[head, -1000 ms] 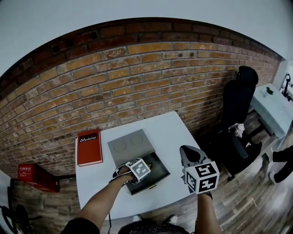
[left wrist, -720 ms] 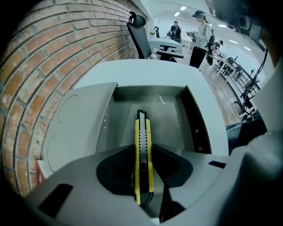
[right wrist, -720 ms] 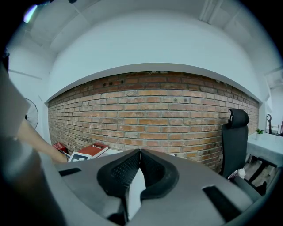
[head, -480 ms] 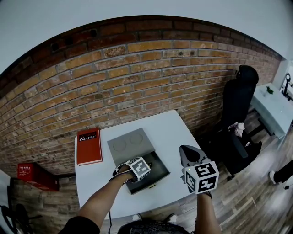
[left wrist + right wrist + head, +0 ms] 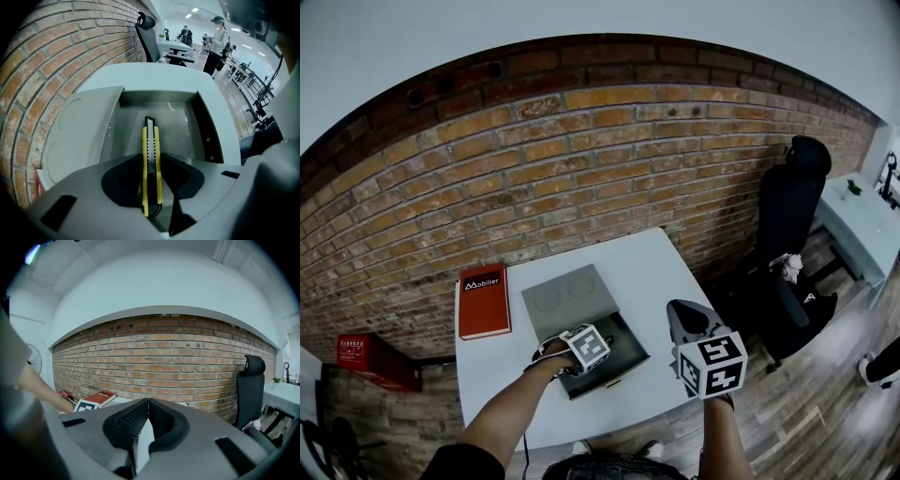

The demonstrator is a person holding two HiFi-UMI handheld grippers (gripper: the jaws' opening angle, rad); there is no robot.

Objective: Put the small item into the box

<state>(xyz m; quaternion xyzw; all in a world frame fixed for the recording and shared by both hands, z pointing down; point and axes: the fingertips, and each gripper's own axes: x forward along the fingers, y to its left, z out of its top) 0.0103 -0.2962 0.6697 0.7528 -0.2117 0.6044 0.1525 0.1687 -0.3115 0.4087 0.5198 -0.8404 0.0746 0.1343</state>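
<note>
Left gripper (image 5: 151, 161): jaws narrow, clamped on the yellow utility knife (image 5: 150, 140). The knife stands lengthwise between the pads, with its tip reaching out over the open grey box (image 5: 208, 136). We cannot tell whether the tip touches the box floor. The knife's rear end is cut off behind the gripper body. In the head view the marker cube hides the knife entirely.

The box sits mid-bench (image 5: 652, 272), and its grey lid (image 5: 567, 298) lies touching its far side. A red book (image 5: 483, 300) lies left of the lid.

Right gripper (image 5: 148, 416): jaws closed together with nothing between them. It is held off the bench's right edge and faces the brick wall (image 5: 187, 362).
</note>
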